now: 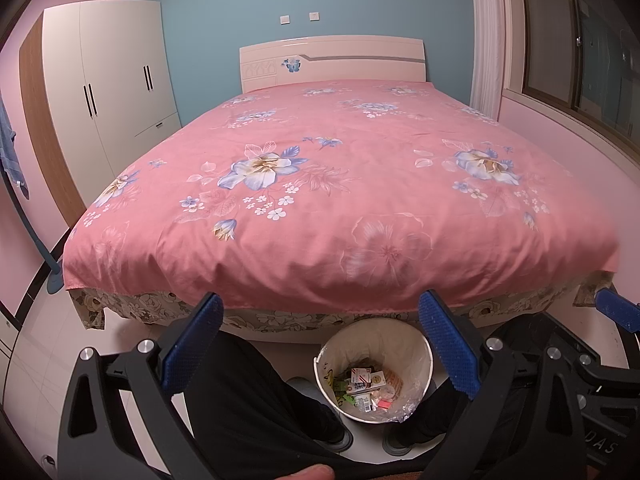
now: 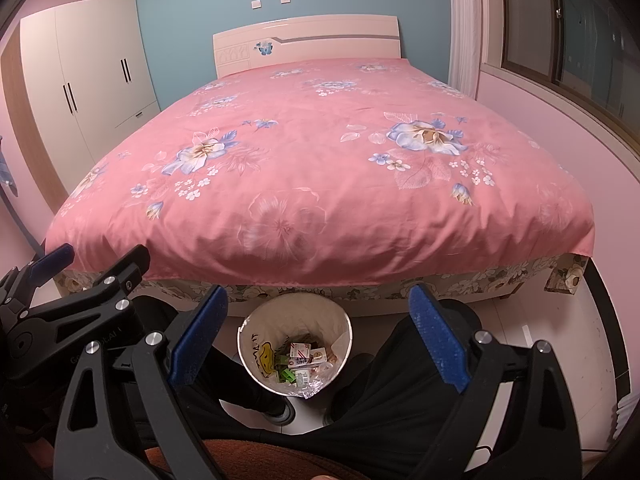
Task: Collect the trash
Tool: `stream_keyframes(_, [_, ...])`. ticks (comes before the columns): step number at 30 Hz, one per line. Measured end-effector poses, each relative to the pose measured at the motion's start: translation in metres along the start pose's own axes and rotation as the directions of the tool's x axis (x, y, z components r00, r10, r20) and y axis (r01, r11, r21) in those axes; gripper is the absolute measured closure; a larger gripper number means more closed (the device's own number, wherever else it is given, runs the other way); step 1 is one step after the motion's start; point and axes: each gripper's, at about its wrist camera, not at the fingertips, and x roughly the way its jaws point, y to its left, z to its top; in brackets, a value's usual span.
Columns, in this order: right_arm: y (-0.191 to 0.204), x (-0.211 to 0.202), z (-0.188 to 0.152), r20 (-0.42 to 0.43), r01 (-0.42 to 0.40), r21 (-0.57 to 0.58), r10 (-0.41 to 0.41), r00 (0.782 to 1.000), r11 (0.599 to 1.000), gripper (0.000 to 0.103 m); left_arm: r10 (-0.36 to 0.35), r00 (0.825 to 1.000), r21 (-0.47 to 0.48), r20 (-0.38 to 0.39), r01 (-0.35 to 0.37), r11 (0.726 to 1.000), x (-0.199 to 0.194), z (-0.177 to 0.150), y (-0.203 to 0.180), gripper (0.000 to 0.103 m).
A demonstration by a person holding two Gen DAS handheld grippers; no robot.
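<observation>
Much of the wastebasket's [image 1: 374, 368] contents is hard to make out: small cartons [image 1: 366, 380], scraps of green and pink wrapper and crinkled clear film lie jumbled at its bottom, their print too small to read. The wastebasket is a round, cream, smooth-walled tub with a yellow cartoon figure on its inner wall, standing on the pale tiled floor [image 1: 36, 360] just in front of the foot edge of the bed [image 1: 340, 184], between the person's black-trousered legs [image 1: 256, 392], which hide its lower sides. The person's shoes are mostly covered. The bed carries a pink cotton-looking cover printed with blue flowers, smooth with soft creases at the foot edge, above a floral valance. The left gripper [image 1: 320, 344] has its jaws wide apart, blue knurled pads on black frames, nothing between them. The right gripper [image 2: 316, 336] likewise has its jaws spread wide and empty, the wastebasket seen beyond the gap.
</observation>
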Motion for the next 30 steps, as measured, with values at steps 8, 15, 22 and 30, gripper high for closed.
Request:
stream_keyframes(8, [-0.001,0.000,0.000,0.000,0.000,0.001,0.000,1.000,1.000,0.013,0.000,1.000,0.000,0.000,0.000,1.000,0.000,0.000,0.000,0.004])
stream_keyframes(15, [-0.001,0.000,0.000,0.000,-0.002,0.004,0.002,1.000,1.000,0.013,-0.003,1.000,-0.001,0.005,0.003,1.000,0.000,0.000,0.001,0.004])
stream_keyframes(22, [0.004,-0.001,-0.002,0.004,-0.001,0.009,0.001,1.000,1.000,0.013,-0.005,1.000,0.002,0.017,0.005,1.000,-0.002,-0.001,0.005,0.004])
stream_keyframes(30, [0.010,-0.001,-0.004,-0.003,0.005,0.017,-0.005,1.000,1.000,0.013,-0.003,1.000,0.005,0.005,0.003,1.000,-0.002,0.000,0.007,0.004])
